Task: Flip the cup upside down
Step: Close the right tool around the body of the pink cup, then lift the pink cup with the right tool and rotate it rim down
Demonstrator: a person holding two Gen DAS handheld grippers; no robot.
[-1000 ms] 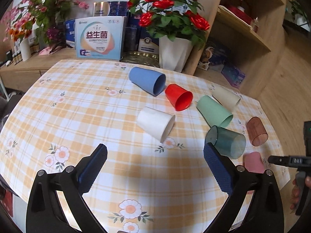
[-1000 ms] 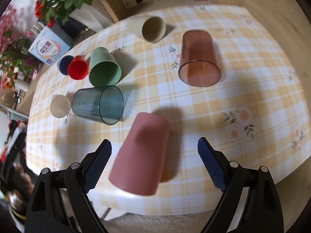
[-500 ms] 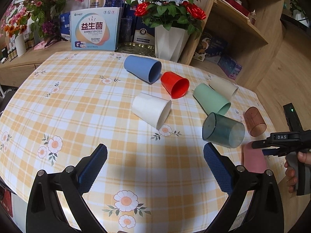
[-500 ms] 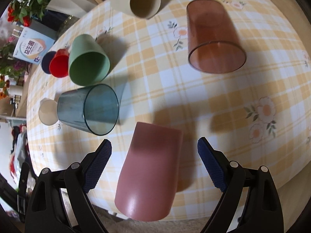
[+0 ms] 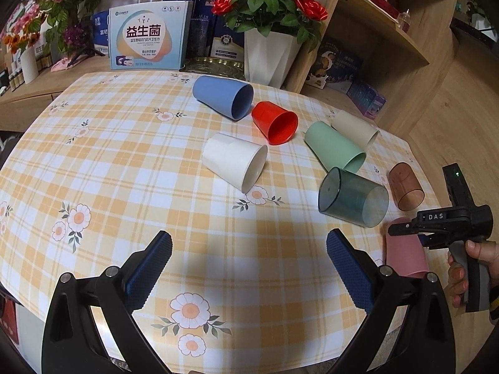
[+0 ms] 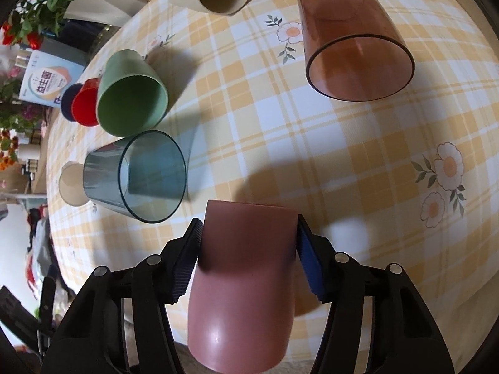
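Note:
A pink cup (image 6: 246, 274) lies on its side at the near edge of the checked table (image 6: 280, 143). My right gripper (image 6: 248, 258) is closed around it, one pad on each side. In the left wrist view the pink cup (image 5: 405, 254) lies at the right edge, with the right gripper (image 5: 402, 228) over it. My left gripper (image 5: 249, 261) is open and empty above the table's front part.
Several other cups lie on their sides: dark teal clear (image 5: 352, 198), brown clear (image 5: 405, 185), green (image 5: 333, 146), beige (image 5: 354, 126), red (image 5: 274, 121), blue (image 5: 223, 95), white (image 5: 234, 162). A rose vase (image 5: 268, 56) and boxes stand behind. A wooden shelf (image 5: 383, 28) is at the right.
My right gripper has moved forward over the pink cup and closed onto its sides. My left gripper has stayed open, shifting slightly closer to the table.

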